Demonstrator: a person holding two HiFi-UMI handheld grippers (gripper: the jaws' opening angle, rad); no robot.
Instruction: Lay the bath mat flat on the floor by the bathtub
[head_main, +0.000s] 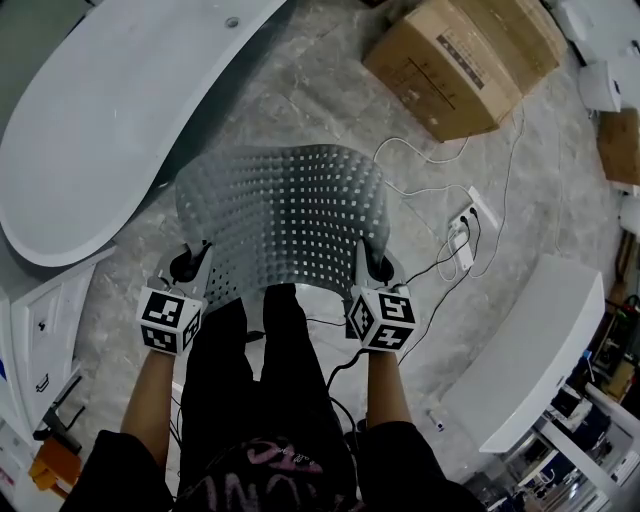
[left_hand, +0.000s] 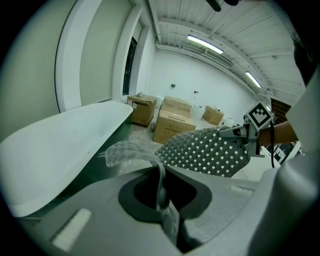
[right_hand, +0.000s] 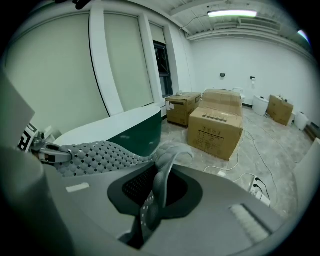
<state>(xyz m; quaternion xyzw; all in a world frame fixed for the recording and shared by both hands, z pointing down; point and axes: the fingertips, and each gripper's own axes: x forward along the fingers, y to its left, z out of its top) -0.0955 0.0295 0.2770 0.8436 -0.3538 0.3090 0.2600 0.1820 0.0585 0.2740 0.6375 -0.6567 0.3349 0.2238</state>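
Left gripper (head_main: 190, 266): closed on the bath mat's (head_main: 285, 215) near left corner, whose edge is pinched between the jaws.
Right gripper (head_main: 372, 268): closed likewise on the near right corner.
Bath mat: grey, translucent and dotted with small square holes. It is held spread between the two grippers and bowed away from the person, above the floor (head_main: 330, 95) just beside the bathtub (head_main: 110, 110). It is not yet laid flat, and whether its far edge touches the floor cannot be told.
Floor: grey marbled stone.
Bathtub: white and oval, set left of the mat, with a round drain fitting (head_main: 232, 21) seen in its basin.
Power strip (head_main: 465, 235): white, lying right of the mat, with plugs and cables attached.
Room: white walls and strip lights (left_hand: 205, 44) on a ribbed ceiling.
Containers: closed cardboard boxes (head_main: 465, 60) are stood beyond the mat, and their contents are hidden.
Writing: print is seen on the nearest box but is too small to be read.
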